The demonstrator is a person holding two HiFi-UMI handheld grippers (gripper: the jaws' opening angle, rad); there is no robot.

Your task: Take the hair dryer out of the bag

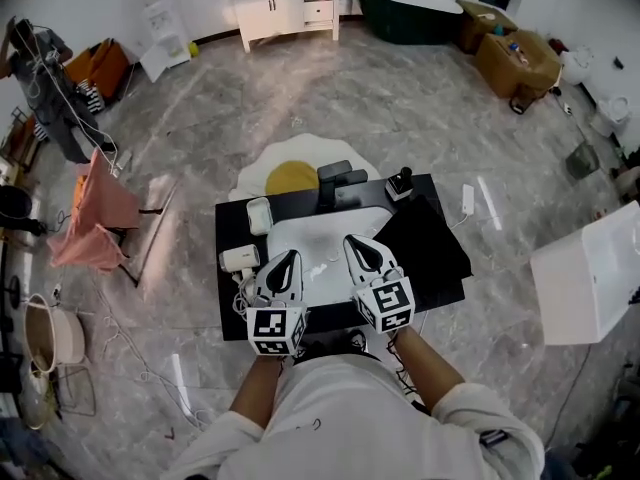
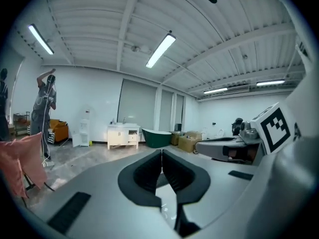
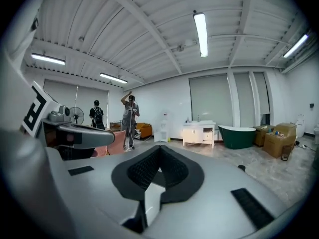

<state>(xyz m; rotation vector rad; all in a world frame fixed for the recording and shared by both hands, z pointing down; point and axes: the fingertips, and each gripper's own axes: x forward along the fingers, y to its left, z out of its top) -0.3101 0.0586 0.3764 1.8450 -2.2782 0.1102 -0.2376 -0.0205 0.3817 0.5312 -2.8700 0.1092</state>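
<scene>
Above the table point(image 1: 440, 290), the left gripper point(image 1: 290, 258) and right gripper point(image 1: 352, 243) are both closed tight on nothing. The hair dryer point(image 1: 238, 258) lies just left of the white bag point(image 1: 315, 230), outside it (the bag looks flat, probably empty). Any retreat should avoid snagging the cord point(image 1: 243, 294).

Bright, even light from ceiling tubes point(image 3: 201, 34); heavy fisheye curvature, dark vignetted corners.

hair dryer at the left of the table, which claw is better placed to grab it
Left. The left claw hangs shut and empty, close by the hair dryer. The right claw, also shut, is further right over the white bag and would likely have to reach across.
</scene>
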